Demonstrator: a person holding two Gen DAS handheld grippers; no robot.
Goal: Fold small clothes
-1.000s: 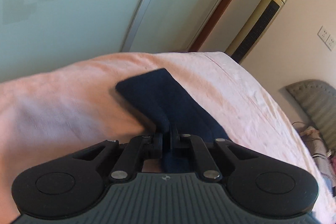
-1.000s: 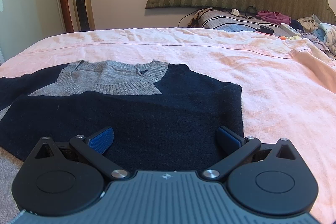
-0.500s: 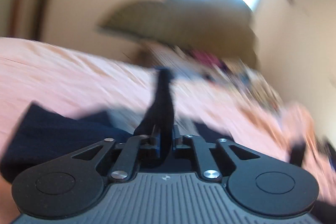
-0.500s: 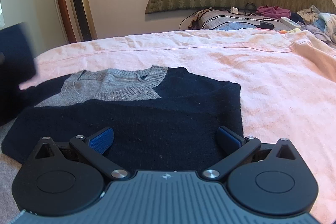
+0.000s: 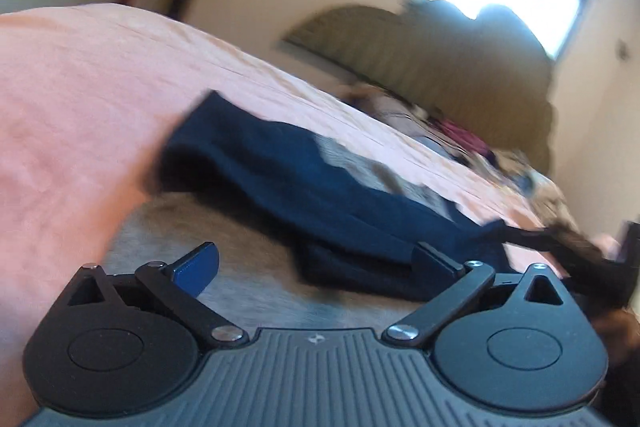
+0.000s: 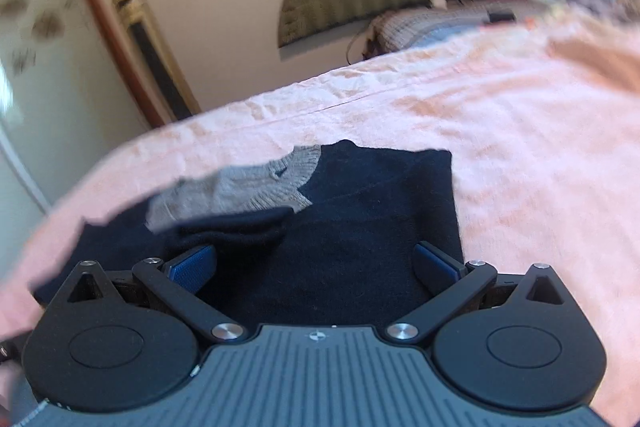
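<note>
The sweater (image 6: 360, 227), navy with a grey neck panel, lies flat on the pink bed sheet (image 6: 520, 131), in the near middle of the bed, so the bed serves as the folding surface. In the right wrist view its right side already forms a straight folded edge, and a navy sleeve (image 6: 240, 227) lies across the body from the left, just below the grey collar (image 6: 256, 187), which suggests the left sleeve fold is the step in hand.

The left gripper (image 5: 316, 259) is opening, its jaws spread wide with nothing pinched between them; the sleeve lies on the garment just beyond, apparently so it can settle there. The right gripper (image 6: 316, 263) hangs low over the sweater's near hem, jaws spread and empty, probably placed to take that edge for the next fold.
</note>
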